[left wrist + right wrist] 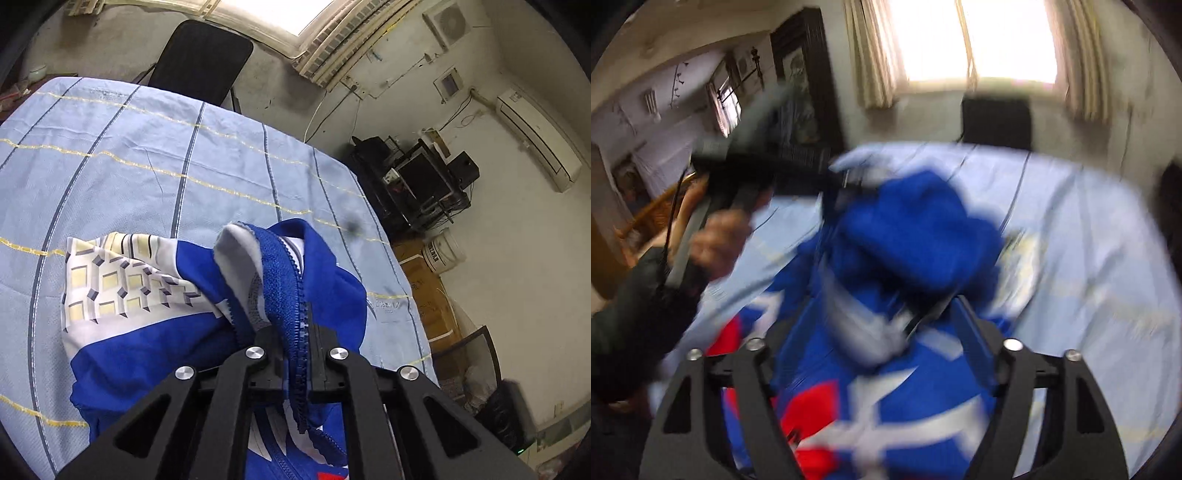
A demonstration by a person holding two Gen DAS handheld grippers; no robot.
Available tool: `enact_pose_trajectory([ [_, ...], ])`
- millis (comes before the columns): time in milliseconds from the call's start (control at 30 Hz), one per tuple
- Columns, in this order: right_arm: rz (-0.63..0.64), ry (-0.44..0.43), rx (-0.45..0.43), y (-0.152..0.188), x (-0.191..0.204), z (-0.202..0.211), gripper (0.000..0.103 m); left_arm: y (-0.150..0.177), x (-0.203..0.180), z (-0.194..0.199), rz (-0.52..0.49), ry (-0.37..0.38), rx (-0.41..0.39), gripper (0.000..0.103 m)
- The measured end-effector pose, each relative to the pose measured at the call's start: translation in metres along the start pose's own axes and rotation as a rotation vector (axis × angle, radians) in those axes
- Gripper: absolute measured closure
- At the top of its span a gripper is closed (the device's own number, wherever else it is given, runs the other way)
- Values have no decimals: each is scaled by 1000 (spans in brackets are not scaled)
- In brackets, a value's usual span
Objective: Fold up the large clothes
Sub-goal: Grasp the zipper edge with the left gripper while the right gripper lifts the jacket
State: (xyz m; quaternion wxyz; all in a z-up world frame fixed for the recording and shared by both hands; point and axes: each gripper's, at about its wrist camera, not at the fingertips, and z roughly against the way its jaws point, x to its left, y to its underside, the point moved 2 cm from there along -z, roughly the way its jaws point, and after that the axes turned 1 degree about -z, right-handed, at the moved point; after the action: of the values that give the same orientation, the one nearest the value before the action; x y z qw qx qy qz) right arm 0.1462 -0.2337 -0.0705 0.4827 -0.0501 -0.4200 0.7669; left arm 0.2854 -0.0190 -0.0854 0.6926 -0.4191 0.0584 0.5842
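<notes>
A blue jacket (pixel 207 332) with white, red and patterned panels lies bunched on the table. My left gripper (pixel 295 343) is shut on the jacket's blue zipper edge (pixel 291 280) and holds it lifted. In the blurred right wrist view the jacket (pixel 916 229) fills the middle. My right gripper (pixel 871 332) has its fingers spread wide around the cloth, with blue and white fabric between them. The left gripper (pixel 846 181), held by a hand, shows at the upper left, gripping the jacket's top.
The table wears a light blue striped cloth (pixel 147 155). A black chair (pixel 199 59) stands at its far side. Dark equipment on a stand (pixel 417 177), a white bucket (pixel 443 251) and cardboard boxes (pixel 424 291) stand to the right of the table.
</notes>
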Motion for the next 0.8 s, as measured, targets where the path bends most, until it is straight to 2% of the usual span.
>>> enact_pose_trajectory([
  [100,-82,-135,99,8,4,-27,28,1,-3,13,6,0,-9,97],
  [133,-108,-143,116,8,4,-35,28,1,-2,16,9,0,-12,97],
  [167,-91,-71,138,8,7,-47,28,0,-1,20,11,-4,-14,97],
  [233,21,87,136,7,18,-59,28,1,3,29,12,-23,-21,97],
  [267,74,157,131,7,24,-64,32,2,3,33,14,-33,-25,97],
  [300,118,213,141,5,28,-71,61,2,6,38,20,-41,-32,97],
  [333,126,224,159,3,27,-75,99,1,9,42,28,-48,-41,97],
  [367,112,242,156,-3,23,-75,98,0,11,49,36,-55,-57,97],
  [433,132,368,76,-31,12,-59,99,-1,10,66,42,-46,-111,97],
  [500,229,532,-74,-68,14,-27,99,3,0,83,29,-6,-165,97],
  [600,310,568,-260,-102,29,22,99,27,-17,96,-26,20,-207,96],
  [633,336,582,-276,-100,32,26,99,39,-18,96,-41,12,-209,95],
  [667,357,587,-273,-91,34,26,99,51,-16,92,-45,-3,-203,92],
  [733,401,567,-196,-53,29,7,99,80,5,70,-9,-32,-122,88],
  [800,426,546,-51,-7,18,-24,99,104,34,39,42,-66,10,88],
])
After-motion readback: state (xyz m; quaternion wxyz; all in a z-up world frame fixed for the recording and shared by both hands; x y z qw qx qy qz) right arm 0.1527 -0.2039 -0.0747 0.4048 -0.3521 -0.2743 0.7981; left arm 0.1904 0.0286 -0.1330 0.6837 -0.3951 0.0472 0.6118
